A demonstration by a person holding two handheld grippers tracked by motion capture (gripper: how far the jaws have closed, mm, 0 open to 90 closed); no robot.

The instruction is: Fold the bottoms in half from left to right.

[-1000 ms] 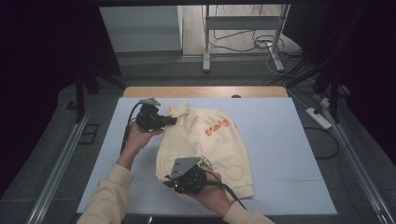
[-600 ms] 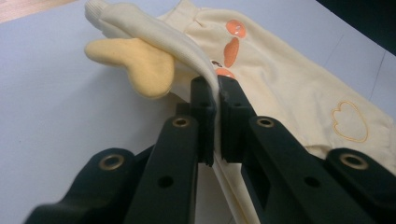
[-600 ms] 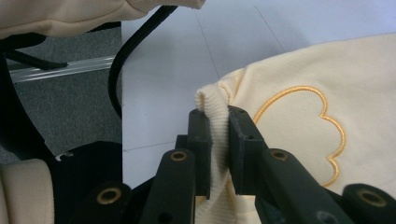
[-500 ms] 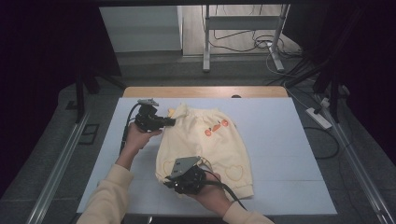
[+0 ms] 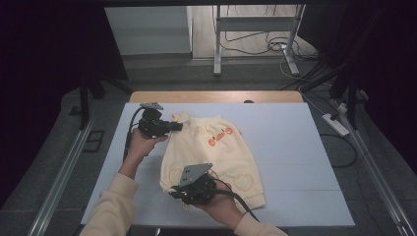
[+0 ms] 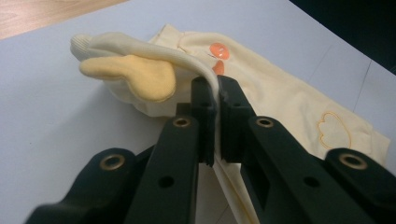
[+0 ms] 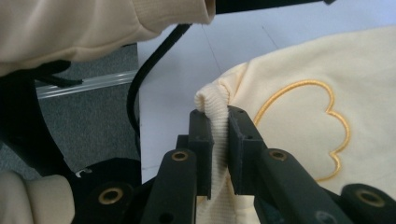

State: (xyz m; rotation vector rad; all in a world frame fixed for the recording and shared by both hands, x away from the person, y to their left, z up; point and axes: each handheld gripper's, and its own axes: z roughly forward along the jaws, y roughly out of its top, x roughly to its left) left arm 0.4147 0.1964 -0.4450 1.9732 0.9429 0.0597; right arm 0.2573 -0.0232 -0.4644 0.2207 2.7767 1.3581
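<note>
On the white table (image 5: pixel 305 162), both grippers' jaws pinch the yellow garment (image 5: pixel 216 152), nothing else near.

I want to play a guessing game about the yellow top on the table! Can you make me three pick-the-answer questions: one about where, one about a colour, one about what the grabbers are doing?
1. Where does the yellow top lie?
A. on the white table
B. on the floor
C. on a chair

2. What colour is the print on its chest?
A. blue
B. orange
C. green

3. What is the right gripper doing?
A. hanging open above the table
B. pinching the top's ribbed edge
C. holding a cup

Answers: 1 A, the top is spread on the white surface. 2 B, orange shapes show on the chest. 3 B, ribbed cloth sits squeezed between its jaws.
</note>
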